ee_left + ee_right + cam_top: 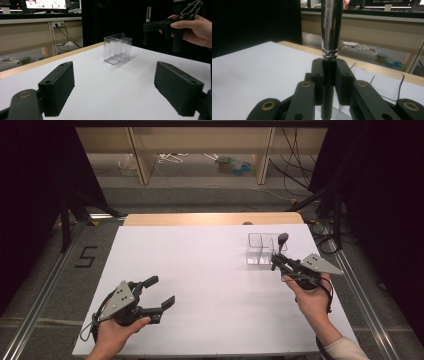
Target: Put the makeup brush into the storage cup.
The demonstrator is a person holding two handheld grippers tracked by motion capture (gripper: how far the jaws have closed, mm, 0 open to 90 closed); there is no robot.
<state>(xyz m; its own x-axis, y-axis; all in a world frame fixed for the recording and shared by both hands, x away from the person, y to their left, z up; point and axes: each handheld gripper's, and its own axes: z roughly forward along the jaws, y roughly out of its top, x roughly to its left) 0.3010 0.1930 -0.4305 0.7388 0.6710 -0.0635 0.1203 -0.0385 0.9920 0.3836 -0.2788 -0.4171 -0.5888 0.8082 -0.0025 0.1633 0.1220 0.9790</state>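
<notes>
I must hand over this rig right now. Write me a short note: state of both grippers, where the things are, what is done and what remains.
Right gripper: jaws shut on a slim tool with black handle and shiny metal shaft, held upright just beside the clear organizer.
Left gripper: jaws open, holding nothing, at the near left of the white table.
Done: the tool is picked up.
Left, likely: lower it into one of the organizer's compartments and release.

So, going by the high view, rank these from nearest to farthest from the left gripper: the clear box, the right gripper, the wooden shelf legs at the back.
1. right gripper, across the table, right
2. clear box, just beyond it
3. wooden shelf legs, far back on the floor
</notes>
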